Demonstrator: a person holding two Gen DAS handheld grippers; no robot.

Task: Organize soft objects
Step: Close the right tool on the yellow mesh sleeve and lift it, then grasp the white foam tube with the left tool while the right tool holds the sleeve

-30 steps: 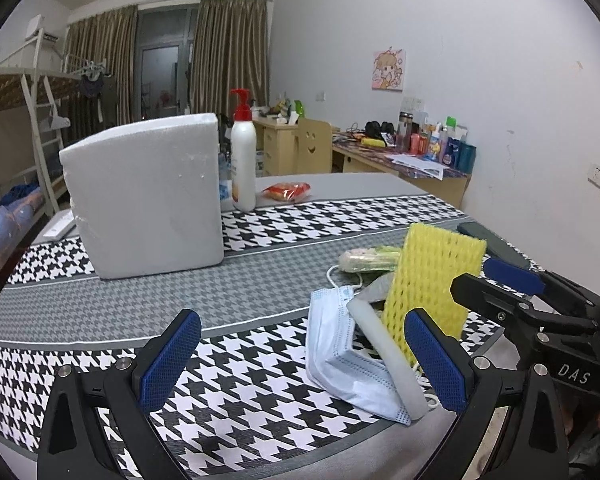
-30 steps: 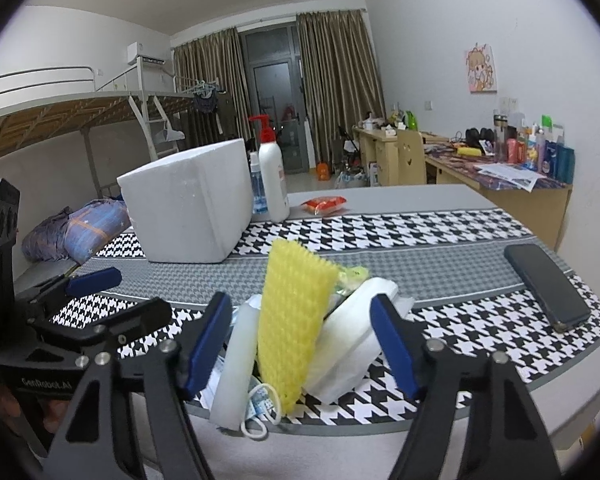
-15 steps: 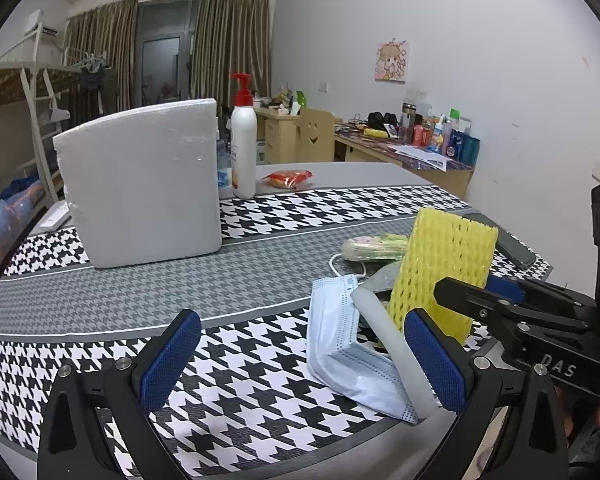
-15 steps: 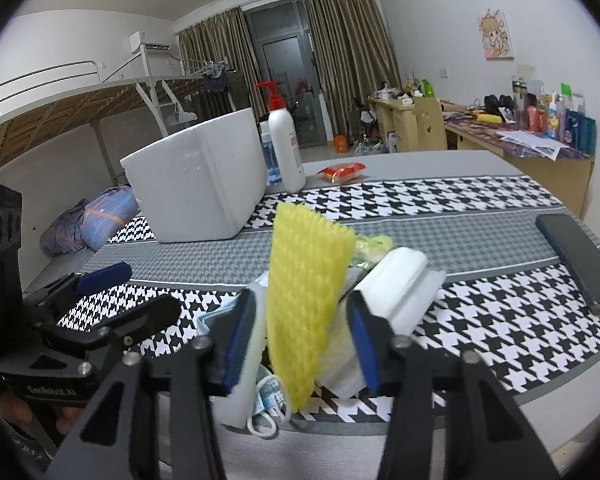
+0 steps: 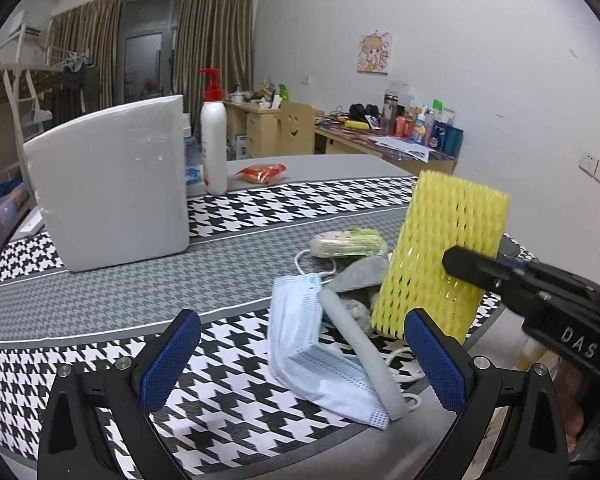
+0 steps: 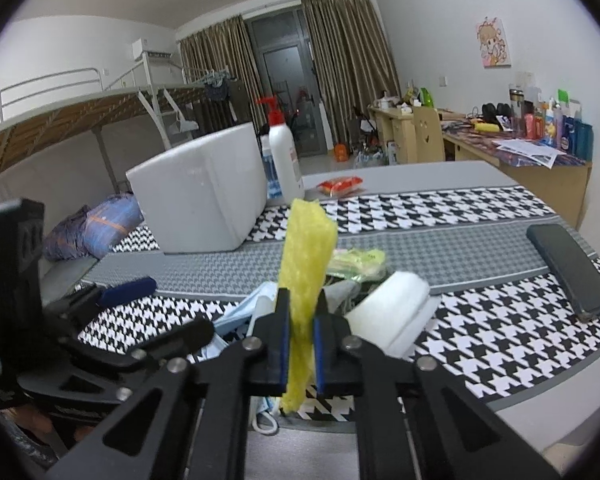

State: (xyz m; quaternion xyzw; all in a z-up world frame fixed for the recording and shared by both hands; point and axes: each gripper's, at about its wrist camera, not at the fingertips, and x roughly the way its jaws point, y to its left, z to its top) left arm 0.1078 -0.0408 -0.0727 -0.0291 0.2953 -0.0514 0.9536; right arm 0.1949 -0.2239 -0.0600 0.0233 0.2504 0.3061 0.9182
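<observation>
The right gripper (image 6: 301, 344) has its pads pinched hard on the yellow foam net (image 6: 306, 276) — the mesh sleeve is squashed thin between the blue pads and stands upright above them, its lower end poking out beneath. From the left wrist view the net (image 5: 440, 256) sits at the near right corner of the houndstooth table (image 5: 228, 208), its bottom edge down by the pile; whether it is just clear of the cloth is hard to call. The left gripper (image 5: 300, 360) hangs with its jaws spread wide, nothing between them, lined up over the blue face mask (image 5: 300, 336) and the grey foam strip (image 5: 360, 352) leaning on it.

So the step in hand looks like the pick of the first soft item, grip made. The rest of the heap is untouched: a grey cloth (image 5: 360, 276), a green-wrapped packet (image 5: 348, 242), a white foam block (image 6: 388, 312). The white foam box (image 5: 108, 188) well back on the left looks the likely home for them, though its opening is not visible.

Next, by my reading, comes a clean lift straight up — the net is light and springy, so it could drag the mask loops along — then a carry across towards that box.
</observation>
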